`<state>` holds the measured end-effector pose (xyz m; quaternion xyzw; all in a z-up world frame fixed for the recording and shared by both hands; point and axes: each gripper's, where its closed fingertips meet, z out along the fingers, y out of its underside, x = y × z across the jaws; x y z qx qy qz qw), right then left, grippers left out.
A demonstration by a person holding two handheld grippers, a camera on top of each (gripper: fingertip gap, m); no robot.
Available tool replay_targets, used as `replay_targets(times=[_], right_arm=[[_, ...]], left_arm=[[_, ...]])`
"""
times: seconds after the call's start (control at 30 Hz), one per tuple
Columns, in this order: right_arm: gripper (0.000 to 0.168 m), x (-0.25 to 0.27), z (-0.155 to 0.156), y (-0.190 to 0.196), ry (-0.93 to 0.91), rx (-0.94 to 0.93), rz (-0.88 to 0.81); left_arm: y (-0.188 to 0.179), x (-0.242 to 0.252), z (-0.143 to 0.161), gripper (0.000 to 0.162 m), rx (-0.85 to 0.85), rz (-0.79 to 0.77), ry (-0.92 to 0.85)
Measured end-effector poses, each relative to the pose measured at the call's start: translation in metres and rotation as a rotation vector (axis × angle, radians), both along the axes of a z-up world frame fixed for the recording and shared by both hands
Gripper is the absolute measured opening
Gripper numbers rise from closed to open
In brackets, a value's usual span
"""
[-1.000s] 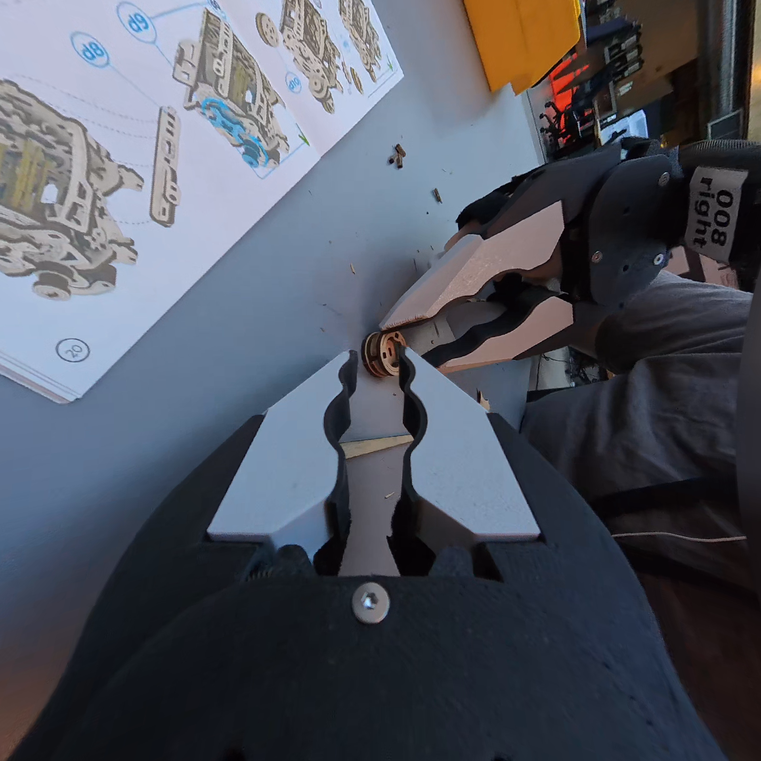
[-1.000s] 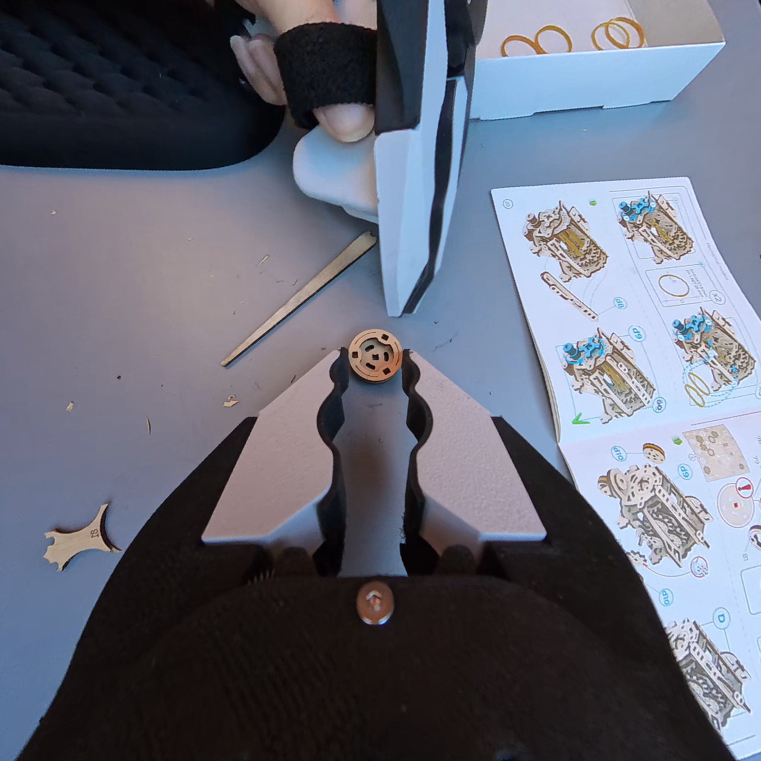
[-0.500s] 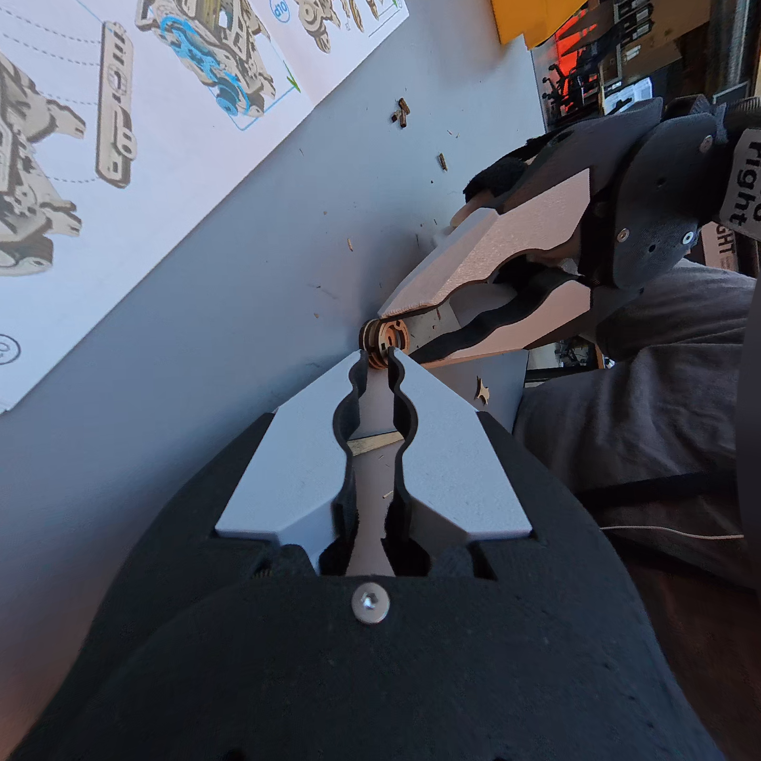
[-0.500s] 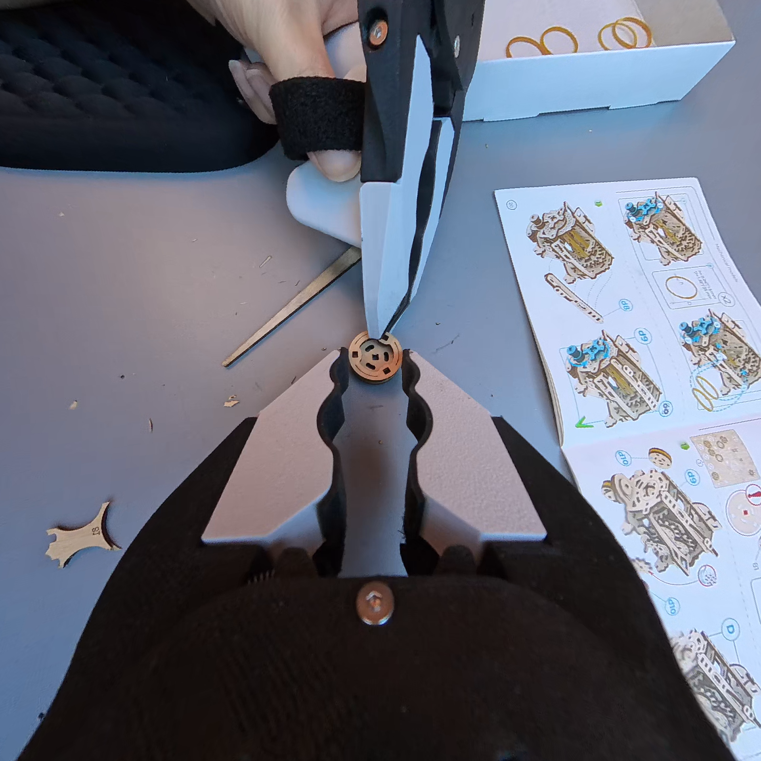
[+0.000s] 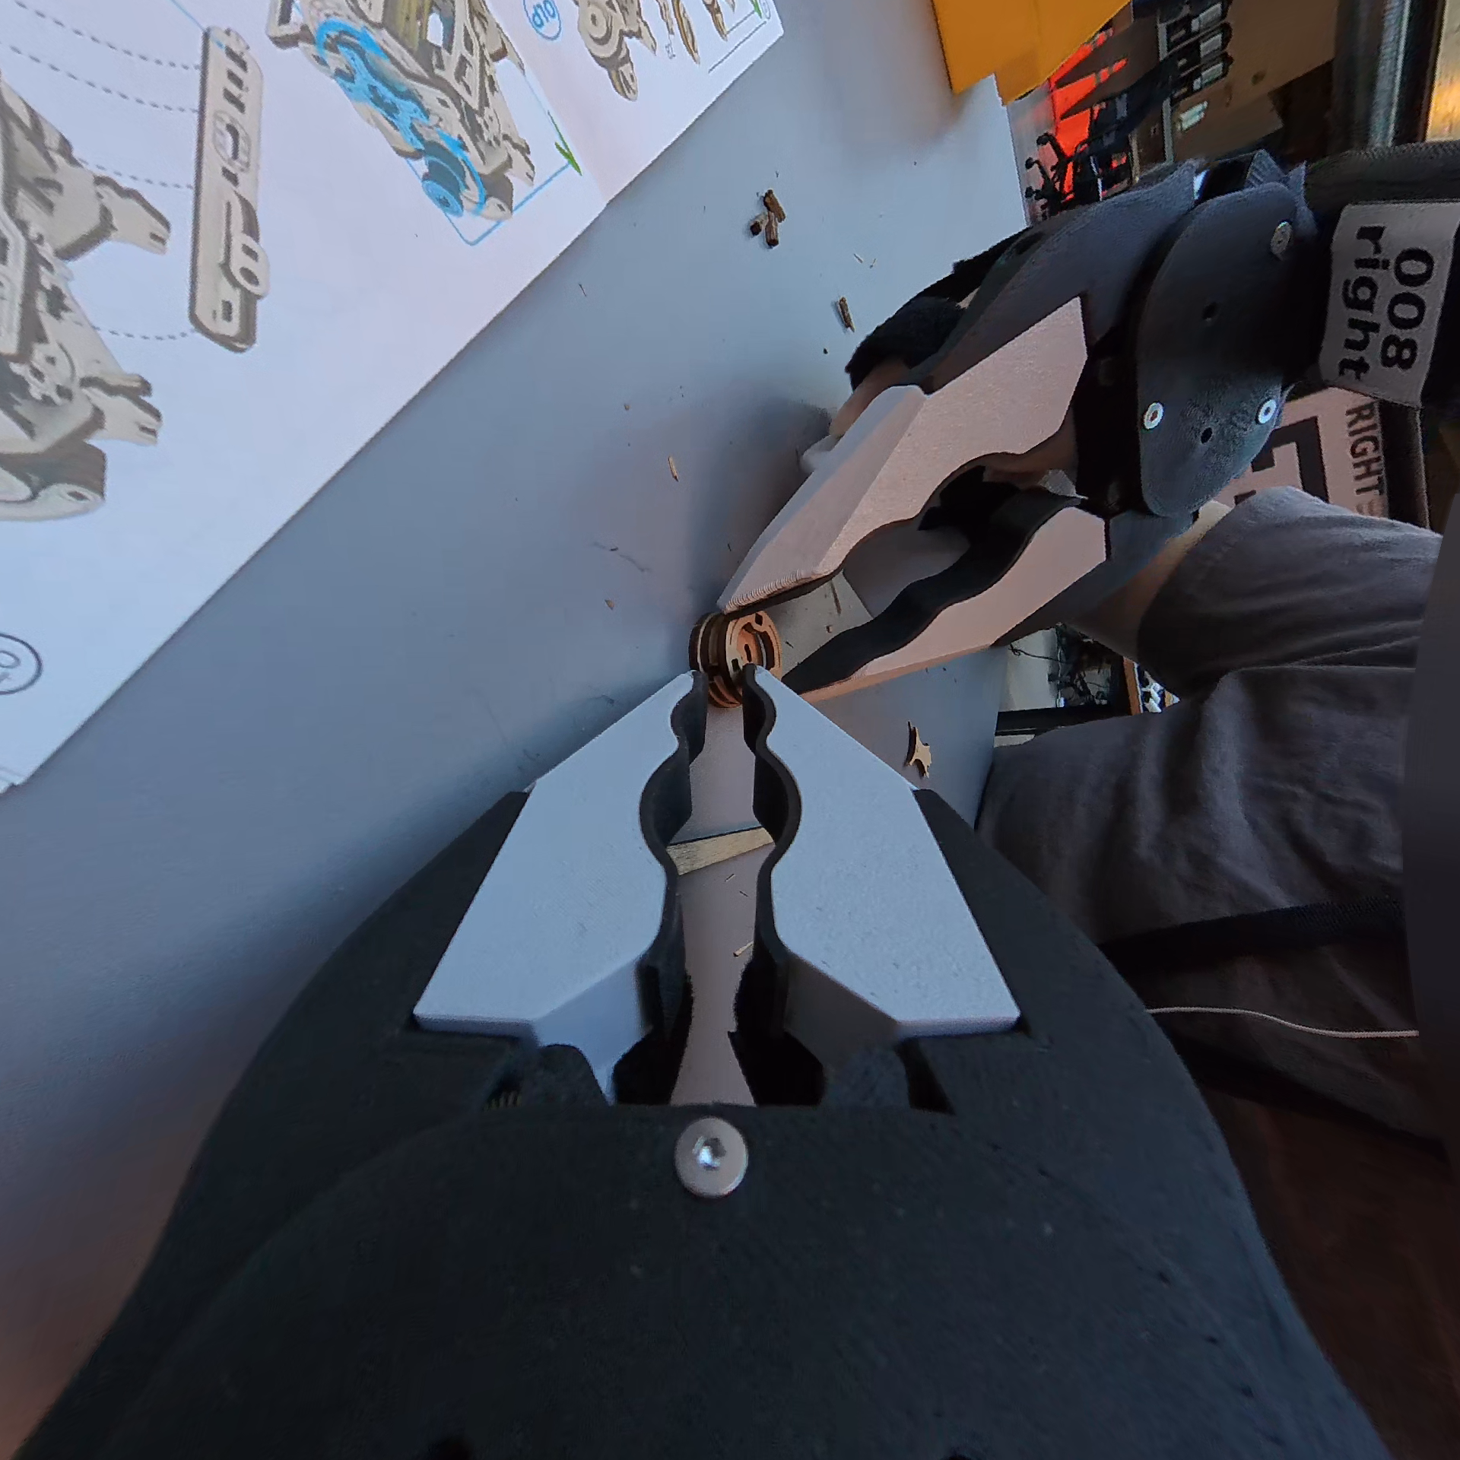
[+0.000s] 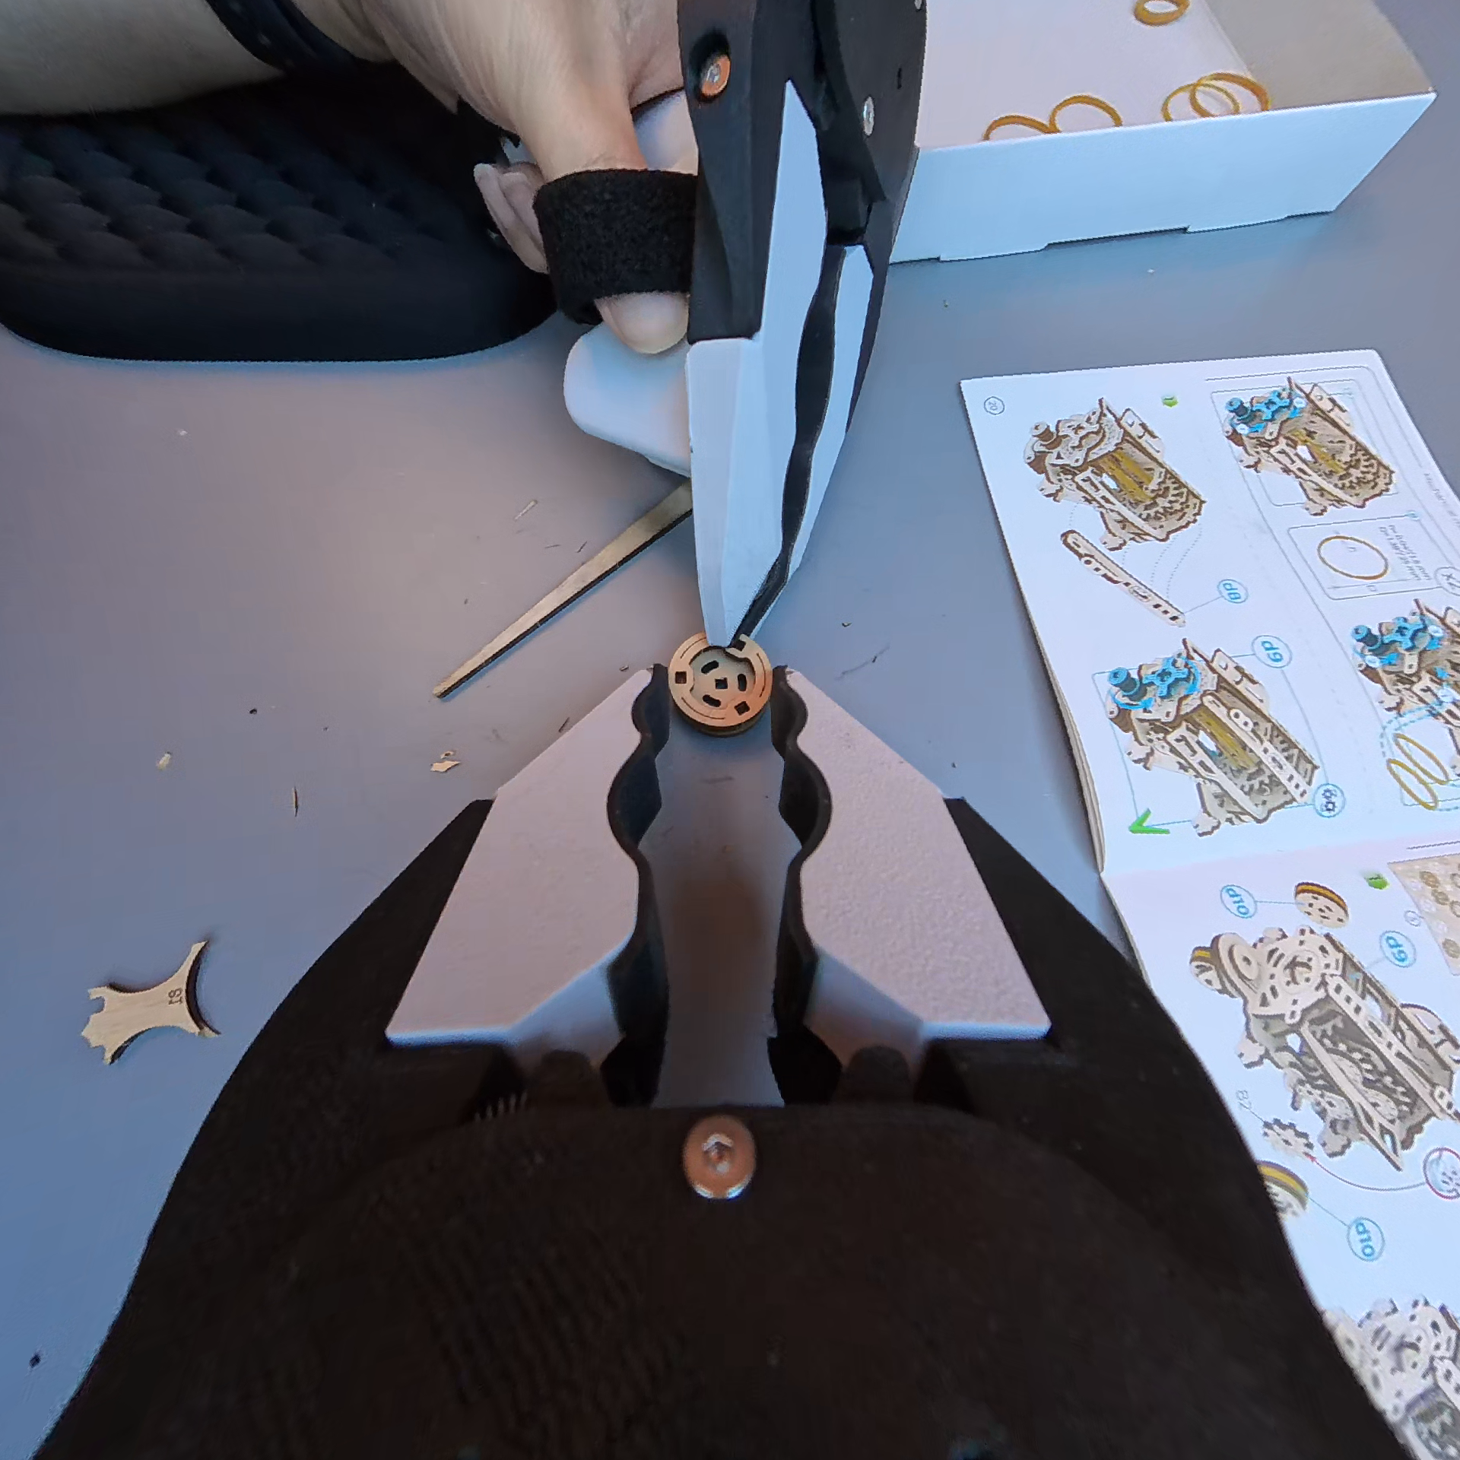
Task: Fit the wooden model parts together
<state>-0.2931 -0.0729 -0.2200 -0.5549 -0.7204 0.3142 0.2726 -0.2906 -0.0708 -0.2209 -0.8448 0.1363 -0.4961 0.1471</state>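
Two grippers, left [image 5: 723, 683] and right [image 6: 719, 687], pinch one wooden disc [image 6: 719, 686] near the table edge [image 5: 991, 695].

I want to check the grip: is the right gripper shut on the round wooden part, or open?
Shut on it: the right gripper has a fingertip against each side of the round wooden part.

Left gripper [image 5: 723, 686] closed onto wooden disc [image 5: 735, 660].

Tan wooden disc [image 6: 719, 686] with dark cutouts; grey table [image 6: 276, 553]; yellow rubber bands [image 6: 1217, 95].
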Motion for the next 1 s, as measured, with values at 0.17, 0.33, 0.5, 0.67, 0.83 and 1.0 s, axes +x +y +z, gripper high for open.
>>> replay_targets(times=[0.17,0.33,0.5,0.67,0.83,1.0], right_arm=[[0.025,-0.0001,-0.0002,-0.0001,0.025,-0.053,0.017],[0.025,-0.0001,-0.0006,-0.0003,0.030,-0.091,0.014],[0.025,-0.0003,-0.0011,-0.0005,-0.029,0.040,0.010],[0.025,-0.0005,-0.0011,-0.0004,-0.075,0.084,-0.012],[0.025,-0.0002,-0.0015,-0.0003,-0.042,0.027,-0.010],[0.025,-0.0004,-0.0011,-0.0006,0.019,0.015,0.034]], left_arm=[[-0.0003,-0.0003,0.0003,0.006,-0.029,0.004,-0.026],[-0.0005,-0.0002,0.0003,0.006,-0.030,0.006,-0.025],[-0.0009,-0.0005,0.0002,0.006,-0.040,0.004,-0.036],[-0.0021,-0.0005,0.0003,0.005,-0.038,-0.004,-0.036],[-0.0019,-0.0004,0.0005,0.005,-0.022,-0.002,-0.016],[-0.0018,-0.0004,0.0006,0.005,-0.015,0.002,-0.005]])
